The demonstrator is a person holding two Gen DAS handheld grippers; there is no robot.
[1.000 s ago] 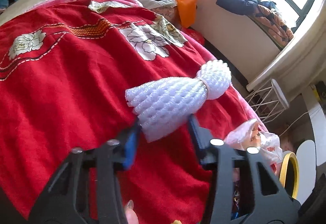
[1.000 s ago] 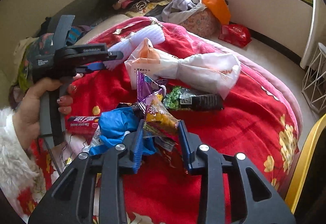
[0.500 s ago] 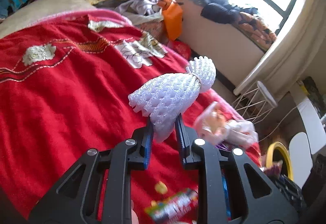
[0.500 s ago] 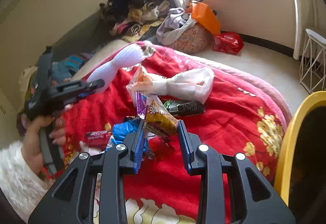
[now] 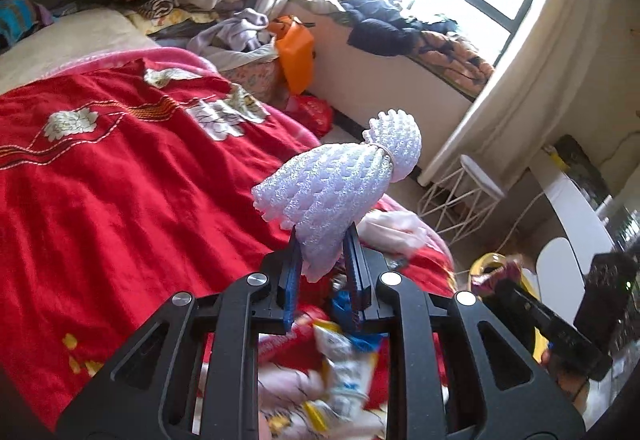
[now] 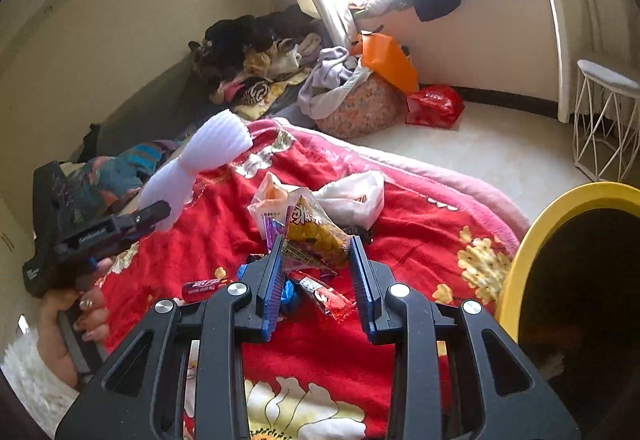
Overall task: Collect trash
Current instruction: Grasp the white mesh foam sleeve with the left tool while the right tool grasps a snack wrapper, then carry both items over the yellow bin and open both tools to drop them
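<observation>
Your right gripper [image 6: 316,264], clamped on the yellow snack bag [image 6: 316,236], is nearer the yellow bin [image 6: 528,240] at the bed's edge; your left gripper [image 5: 322,272] pinches the foam fruit net [image 5: 340,188] upright.

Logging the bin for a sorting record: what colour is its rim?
Yellow; the bin rim shows best in the right wrist view.

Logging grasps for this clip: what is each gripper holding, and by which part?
Left gripper pinches the white foam net sleeve by its open lower end. Right gripper grips the yellow snack packet by its bottom edge.
</observation>
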